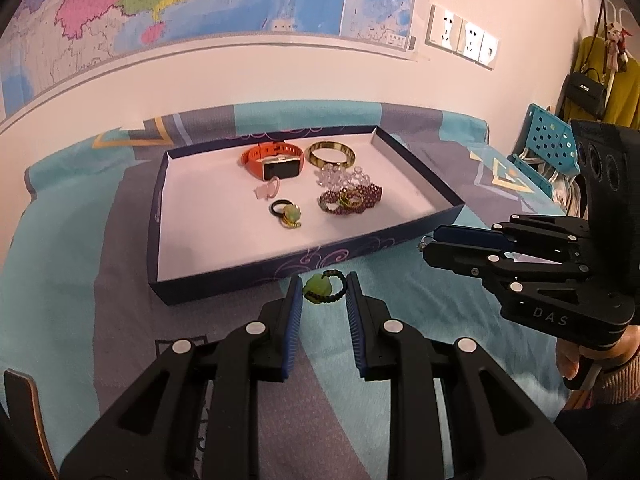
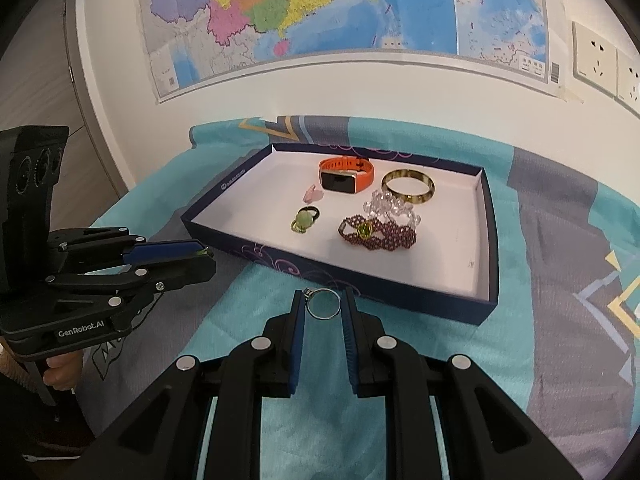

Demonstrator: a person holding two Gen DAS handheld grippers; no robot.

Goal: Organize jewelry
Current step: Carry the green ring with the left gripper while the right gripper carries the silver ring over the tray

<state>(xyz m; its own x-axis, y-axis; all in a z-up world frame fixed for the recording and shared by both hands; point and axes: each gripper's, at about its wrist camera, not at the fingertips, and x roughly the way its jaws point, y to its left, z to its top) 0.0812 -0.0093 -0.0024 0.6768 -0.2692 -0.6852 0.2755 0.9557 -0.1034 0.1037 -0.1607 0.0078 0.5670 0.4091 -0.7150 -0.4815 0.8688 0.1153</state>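
Jewelry tray (image 1: 224,292) lies just ahead of both claws: left gripper (image 1: 324,292) pinches a green-stone ring (image 1: 320,289), right gripper (image 2: 323,304) a silver ring (image 2: 323,305).

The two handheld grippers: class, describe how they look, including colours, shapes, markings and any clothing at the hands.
Both grippers, left gripper and right gripper, are matte black linkages with silver pivot pins and ribbed blue pads. One body reads "DAS", the other "GenRobot.AI". A ribbed knit cuff shows at the right hand.
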